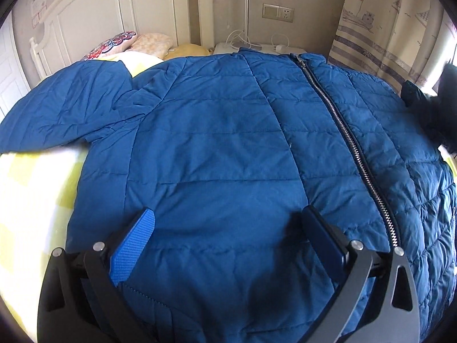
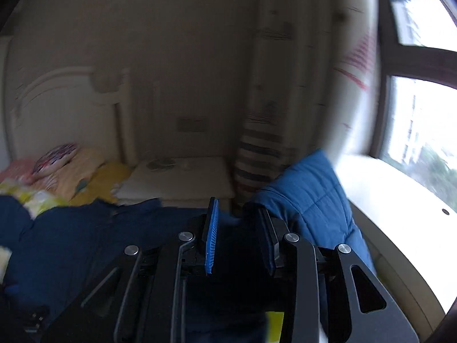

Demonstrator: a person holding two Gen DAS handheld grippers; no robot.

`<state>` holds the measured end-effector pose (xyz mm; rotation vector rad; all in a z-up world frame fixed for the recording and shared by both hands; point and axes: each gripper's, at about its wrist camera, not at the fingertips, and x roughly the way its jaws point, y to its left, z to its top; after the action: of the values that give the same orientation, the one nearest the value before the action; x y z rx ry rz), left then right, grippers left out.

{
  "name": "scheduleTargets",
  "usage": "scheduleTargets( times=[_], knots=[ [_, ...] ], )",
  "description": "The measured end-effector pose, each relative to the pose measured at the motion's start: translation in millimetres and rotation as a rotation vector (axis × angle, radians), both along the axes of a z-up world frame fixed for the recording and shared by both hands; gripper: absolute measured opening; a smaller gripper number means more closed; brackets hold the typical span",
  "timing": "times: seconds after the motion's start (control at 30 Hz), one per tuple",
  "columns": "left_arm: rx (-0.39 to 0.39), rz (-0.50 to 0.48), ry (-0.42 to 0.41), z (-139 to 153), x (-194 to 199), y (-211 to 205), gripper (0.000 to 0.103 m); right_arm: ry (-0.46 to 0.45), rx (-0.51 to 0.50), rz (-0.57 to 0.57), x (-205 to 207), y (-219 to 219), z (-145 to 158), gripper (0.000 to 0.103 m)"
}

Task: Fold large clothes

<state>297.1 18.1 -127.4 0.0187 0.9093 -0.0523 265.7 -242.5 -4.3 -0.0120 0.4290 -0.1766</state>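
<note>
A large blue quilted jacket [image 1: 217, 143] lies front up on the bed, its zipper [image 1: 345, 131] closed and one sleeve [image 1: 68, 105] spread to the left. My left gripper [image 1: 228, 217] is open just above the jacket's lower front, holding nothing. In the blurred right wrist view, my right gripper [image 2: 237, 211] is shut on a dark blue fold of the jacket. The other sleeve [image 2: 311, 197] rises to the right of its fingers. The jacket's body [image 2: 85, 234] lies lower left.
The bed has a yellow-checked sheet [image 1: 37, 188], pillows [image 1: 114, 44] and a white headboard [image 1: 108, 8]. A white nightstand [image 1: 268, 50] with cables stands behind, a curtain [image 1: 382, 34] to the right. A bright window [image 2: 420, 120] and white sill [image 2: 391, 188] lie right.
</note>
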Motion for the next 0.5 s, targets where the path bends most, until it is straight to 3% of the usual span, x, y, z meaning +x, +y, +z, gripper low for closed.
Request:
scheduleTargets(
  times=[0.07,0.13,0.2,0.23,0.3,0.4,0.5],
  knots=[
    [-0.02,-0.009,-0.002,1,1,4,0.101,0.095,-0.054,0.185,13,61,-17,0.036],
    [-0.047,-0.009,-0.006,3,0,7,0.101,0.259,-0.084,0.295,23,102,-53,0.04],
    [-0.062,-0.006,-0.008,3,0,9,0.101,0.437,-0.082,0.374,30,114,-98,0.066],
    [-0.066,-0.005,-0.009,3,-1,10,0.101,0.518,-0.084,0.388,31,117,-119,0.07],
    [-0.069,-0.006,-0.012,4,-1,10,0.101,0.505,-0.011,0.37,24,98,-125,0.083],
    [-0.068,-0.006,-0.011,4,0,9,0.101,0.525,0.078,0.323,6,70,-104,0.081],
    [-0.055,-0.005,-0.01,3,0,8,0.101,0.359,0.176,0.34,-42,27,-66,0.079]
  ],
)
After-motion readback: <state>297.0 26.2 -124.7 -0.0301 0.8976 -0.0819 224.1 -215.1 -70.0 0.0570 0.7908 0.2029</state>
